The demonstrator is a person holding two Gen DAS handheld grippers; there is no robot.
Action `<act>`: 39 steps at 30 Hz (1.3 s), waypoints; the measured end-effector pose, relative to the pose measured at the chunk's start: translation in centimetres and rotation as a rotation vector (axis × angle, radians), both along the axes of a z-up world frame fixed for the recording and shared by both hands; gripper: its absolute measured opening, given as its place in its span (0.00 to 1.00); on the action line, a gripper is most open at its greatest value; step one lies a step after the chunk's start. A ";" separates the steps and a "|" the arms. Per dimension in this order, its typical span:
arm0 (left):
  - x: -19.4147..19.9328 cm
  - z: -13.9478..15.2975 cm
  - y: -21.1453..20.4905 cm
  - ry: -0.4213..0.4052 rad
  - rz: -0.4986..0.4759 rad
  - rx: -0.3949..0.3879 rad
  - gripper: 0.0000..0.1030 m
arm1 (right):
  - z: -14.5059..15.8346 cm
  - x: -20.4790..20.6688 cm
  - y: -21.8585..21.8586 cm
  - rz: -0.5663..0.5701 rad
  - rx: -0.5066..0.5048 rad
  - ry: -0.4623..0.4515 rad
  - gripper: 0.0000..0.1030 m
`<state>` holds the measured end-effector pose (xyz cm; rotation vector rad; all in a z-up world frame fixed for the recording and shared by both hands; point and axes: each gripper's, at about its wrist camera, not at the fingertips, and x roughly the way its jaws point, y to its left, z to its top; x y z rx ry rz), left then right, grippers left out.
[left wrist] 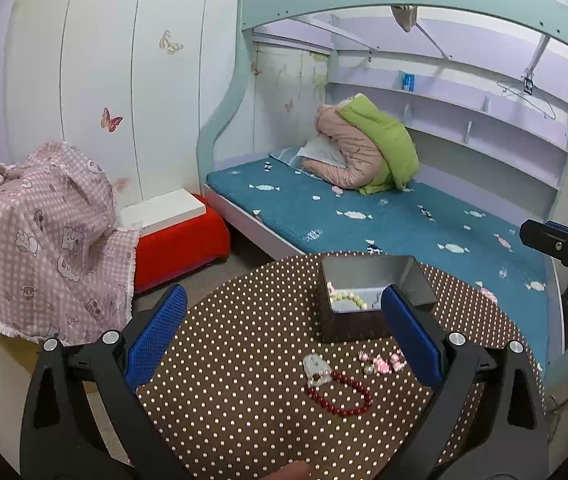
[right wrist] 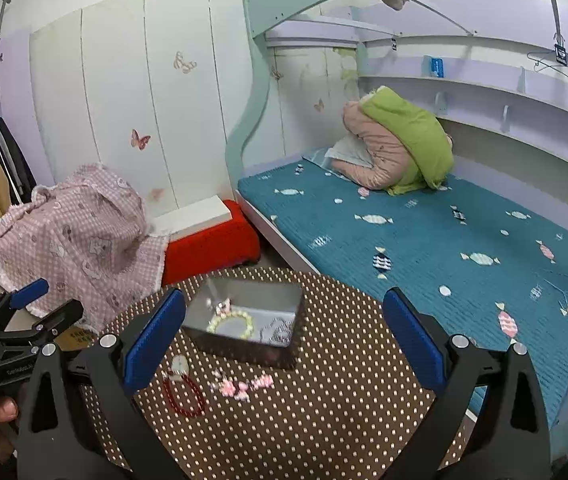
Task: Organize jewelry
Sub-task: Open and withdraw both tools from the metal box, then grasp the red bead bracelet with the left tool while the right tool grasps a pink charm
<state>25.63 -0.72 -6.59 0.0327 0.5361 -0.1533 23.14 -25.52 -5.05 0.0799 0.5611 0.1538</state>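
A dark metal box (left wrist: 367, 280) (right wrist: 244, 320) stands on a round brown polka-dot table (left wrist: 244, 400) (right wrist: 343, 400). It holds a pale bead bracelet (left wrist: 349, 300) (right wrist: 231, 324) and a silver chain (right wrist: 276, 330). On the table lie a red bead bracelet (left wrist: 341, 396) (right wrist: 183, 394), a white pendant (left wrist: 315, 366) (right wrist: 180, 365) and a pink bead piece (left wrist: 381, 362) (right wrist: 242, 386). My left gripper (left wrist: 284, 312) is open and empty above the loose jewelry. My right gripper (right wrist: 284, 312) is open and empty, above the table right of the box.
A bed with a teal blanket (left wrist: 383, 216) (right wrist: 443, 240) lies behind the table, with a pink and green jacket (left wrist: 367, 148) on it. A red stool (left wrist: 182, 240) and pink checked cloth (left wrist: 40, 236) stand at left. Wardrobe doors (left wrist: 104, 80) are behind.
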 end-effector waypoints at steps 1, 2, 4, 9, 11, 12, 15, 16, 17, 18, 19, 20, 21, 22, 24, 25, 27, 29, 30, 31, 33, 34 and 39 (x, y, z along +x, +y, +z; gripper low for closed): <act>-0.1 -0.4 -0.1 0.005 0.000 0.006 0.95 | -0.3 0.0 0.0 0.000 -0.001 0.008 0.93; -0.2 -0.8 -0.1 0.014 0.000 0.008 0.95 | -0.7 -0.1 0.0 -0.003 -0.005 0.018 0.93; -0.2 -1.6 0.0 0.036 0.001 0.003 0.95 | -1.5 -0.1 0.1 -0.002 -0.013 0.038 0.93; -0.3 -3.9 0.1 0.089 0.002 0.008 0.95 | -4.4 0.2 0.8 0.012 -0.023 0.109 0.93; -0.4 -4.6 -0.1 0.099 -0.001 0.013 0.95 | -5.7 0.5 1.4 0.017 -0.037 0.137 0.93; -0.4 -4.9 -0.3 0.103 -0.003 0.017 0.95 | -6.6 0.8 1.7 0.023 -0.045 0.158 0.93; -0.3 -5.6 -0.7 0.110 -0.010 0.024 0.95 | -8.6 1.2 2.4 0.036 -0.058 0.205 0.93; -0.3 -5.8 -0.9 0.114 -0.015 0.023 0.95 | -9.4 1.5 2.6 0.046 -0.060 0.222 0.93; -0.2 -6.1 -1.0 0.118 -0.018 0.024 0.95 | -10.0 1.7 2.8 0.054 -0.063 0.236 0.92; -0.1 -6.3 -1.1 0.121 -0.020 0.027 0.95 | -10.7 1.9 3.1 0.062 -0.068 0.250 0.91; 0.0 -6.7 -1.3 0.127 -0.021 0.030 0.95 | -11.3 2.1 3.4 0.075 -0.069 0.265 0.91; 0.0 -6.9 -1.4 0.133 -0.022 0.030 0.95 | -12.0 2.3 3.7 0.086 -0.069 0.279 0.88; 0.2 -7.2 -1.4 0.141 -0.021 0.029 0.95 | -12.5 2.6 4.0 0.094 -0.074 0.292 0.82; 0.4 -7.5 -1.4 0.150 -0.020 0.029 0.95 | -12.8 2.8 4.2 0.100 -0.078 0.301 0.78; 0.6 -8.2 -1.4 0.164 -0.015 0.033 0.95 | -13.6 3.2 4.7 0.114 -0.083 0.320 0.66; 0.7 -8.5 -1.3 0.170 -0.013 0.035 0.95 | -13.9 3.5 4.9 0.122 -0.086 0.328 0.65; 0.9 -9.2 -1.2 0.185 -0.009 0.037 0.95 | -14.4 3.8 5.2 0.134 -0.089 0.338 0.59; 1.1 -9.8 -1.1 0.200 -0.007 0.042 0.95 | -14.8 4.0 5.6 0.150 -0.093 0.341 0.56; 1.2 -10.1 -1.1 0.207 -0.006 0.046 0.95 | -15.0 4.0 5.8 0.156 -0.097 0.341 0.54; 1.4 -10.6 -1.1 0.218 -0.004 0.051 0.95 | -15.2 4.1 5.8 0.160 -0.100 0.341 0.54; 1.6 -11.2 -1.1 0.232 -0.005 0.054 0.95 | -15.4 4.1 6.2 0.166 -0.115 0.328 0.48; 1.8 -11.5 -1.2 0.239 -0.005 0.056 0.95 | -15.4 4.1 6.4 0.170 -0.122 0.323 0.46; 2.5 -12.6 -1.6 0.271 -0.006 0.067 0.95 | -15.6 4.0 6.5 0.192 -0.147 0.305 0.18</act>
